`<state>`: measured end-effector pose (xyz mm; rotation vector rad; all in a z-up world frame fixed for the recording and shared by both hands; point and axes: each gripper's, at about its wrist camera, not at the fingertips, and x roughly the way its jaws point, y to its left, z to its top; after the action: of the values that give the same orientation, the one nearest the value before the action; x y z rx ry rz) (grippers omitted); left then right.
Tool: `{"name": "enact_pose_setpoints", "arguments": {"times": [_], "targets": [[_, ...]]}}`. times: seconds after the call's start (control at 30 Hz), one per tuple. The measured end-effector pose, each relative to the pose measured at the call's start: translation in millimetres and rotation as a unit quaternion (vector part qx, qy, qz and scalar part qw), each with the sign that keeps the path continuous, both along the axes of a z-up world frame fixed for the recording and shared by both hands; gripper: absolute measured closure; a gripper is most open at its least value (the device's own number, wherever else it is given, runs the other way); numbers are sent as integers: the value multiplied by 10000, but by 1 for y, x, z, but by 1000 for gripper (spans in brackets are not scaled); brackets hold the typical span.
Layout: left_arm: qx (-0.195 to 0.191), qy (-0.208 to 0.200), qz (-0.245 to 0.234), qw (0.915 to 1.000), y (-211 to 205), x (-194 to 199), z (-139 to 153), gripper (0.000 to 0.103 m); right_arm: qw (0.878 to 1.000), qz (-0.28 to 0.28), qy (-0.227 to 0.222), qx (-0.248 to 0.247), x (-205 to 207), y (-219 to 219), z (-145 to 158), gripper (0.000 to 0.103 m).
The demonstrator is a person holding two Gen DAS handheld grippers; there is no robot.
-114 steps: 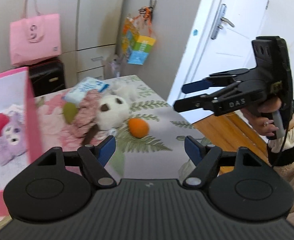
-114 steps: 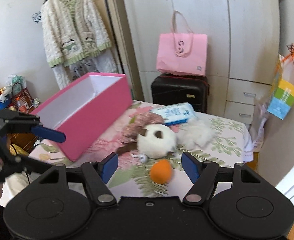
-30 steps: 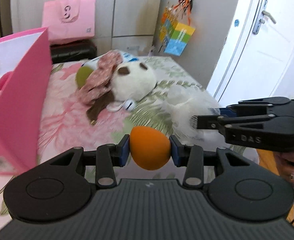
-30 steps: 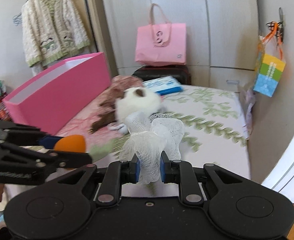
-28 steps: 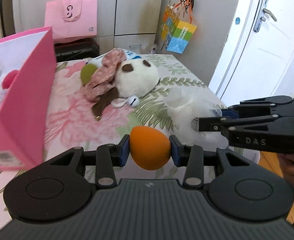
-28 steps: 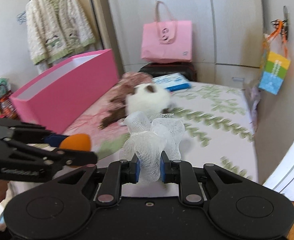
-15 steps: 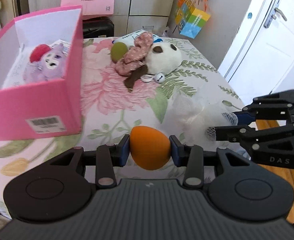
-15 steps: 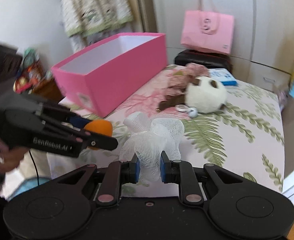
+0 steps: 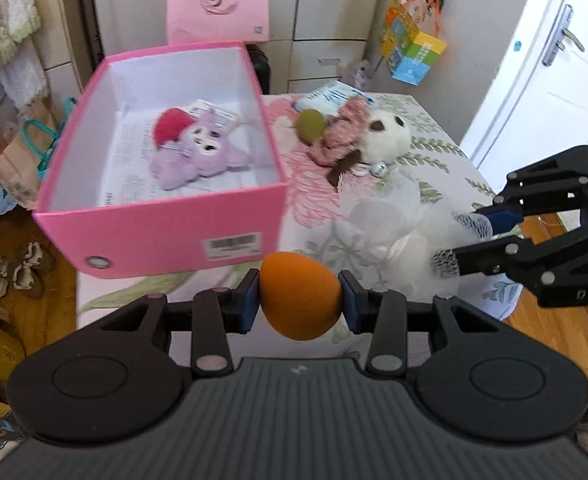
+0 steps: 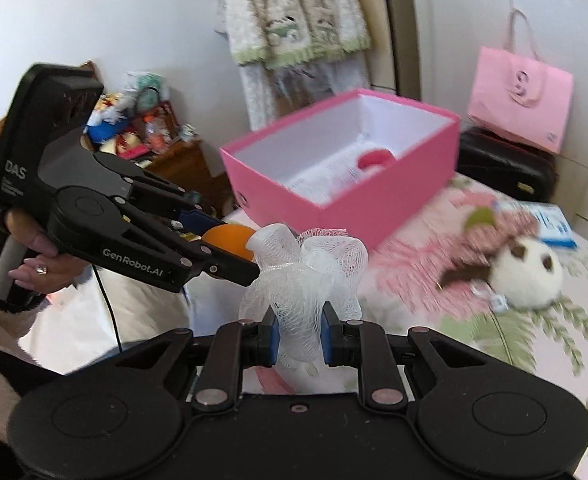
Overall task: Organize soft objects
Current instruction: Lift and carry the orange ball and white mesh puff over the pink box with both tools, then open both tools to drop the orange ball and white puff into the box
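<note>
My left gripper [image 9: 299, 302] is shut on an orange egg-shaped sponge [image 9: 299, 300], held above the near edge of the floral table [image 9: 433, 160]. Beside it, my right gripper [image 10: 297, 342] is shut on a white mesh bath puff [image 10: 303, 276]; the same puff [image 9: 397, 232] hangs to the right in the left wrist view. The open pink box [image 9: 162, 236] stands just ahead and left, with a purple plush [image 9: 198, 156] and a red pompom [image 9: 172, 124] inside. Further back on the table lie a white panda plush [image 9: 383, 136], a pink scrunchie [image 9: 339, 132] and a green sponge [image 9: 311, 128].
A blue tissue pack [image 9: 333, 98] lies at the table's far edge. Behind are a black suitcase [image 10: 505, 168] with a pink bag [image 9: 218, 4], wardrobe doors and a white door [image 9: 553, 60] at right. Clutter and a wooden cabinet [image 10: 182, 160] stand left of the table.
Both grippers have risen and drawn back toward the near-left end of the table with their objects still held. The pink box now lies ahead with its inside in view.
</note>
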<state>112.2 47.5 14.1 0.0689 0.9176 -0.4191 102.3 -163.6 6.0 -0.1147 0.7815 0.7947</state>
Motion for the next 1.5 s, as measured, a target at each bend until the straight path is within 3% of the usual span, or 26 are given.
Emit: {"name": "enact_pose_setpoints", "arguments": {"times": [0.23, 0.37, 0.53, 0.63, 0.73, 0.93, 1.2, 1.3, 1.37, 1.4, 1.5], "targets": [[-31, -328, 283, 9991, 28, 13, 28, 63, 9991, 193, -277, 236, 23, 27, 24, 79], [-51, -579, 417, 9974, 38, 27, 41, 63, 9973, 179, -667, 248, 37, 42, 39, 79], [-356, -705, 631, 9949, 46, 64, 47, 63, 9964, 54, -790, 315, 69, 58, 43, 78], [-307, -798, 724, 9937, 48, 88, 41, 63, 9962, -73, -811, 311, 92, 61, 40, 78], [-252, -640, 827, 9942, 52, 113, 27, 62, 9978, 28, -609, 251, 119, 66, 29, 78], [273, -678, 1157, 9906, 56, 141, -6, 62, 9997, 173, -180, -53, 156, 84, -11, 78], [388, -337, 1223, 9912, 64, 164, -30, 61, 9915, 587, -413, -1084, 177, 122, -28, 76], [518, -385, 1221, 9904, 65, 165, -31, 59, 9897, 756, -265, -1189, 185, 129, -30, 71], [512, -445, 1269, 9896, 68, 164, -30, 45, 9902, 711, -206, -1185, 188, 129, -31, 62], [467, -487, 1282, 9895, 70, 164, -29, 42, 9899, 711, -206, -1211, 187, 130, -31, 56], [368, -541, 1292, 9895, 75, 161, -27, 39, 9902, 686, -259, -1188, 182, 127, -34, 50]]}}
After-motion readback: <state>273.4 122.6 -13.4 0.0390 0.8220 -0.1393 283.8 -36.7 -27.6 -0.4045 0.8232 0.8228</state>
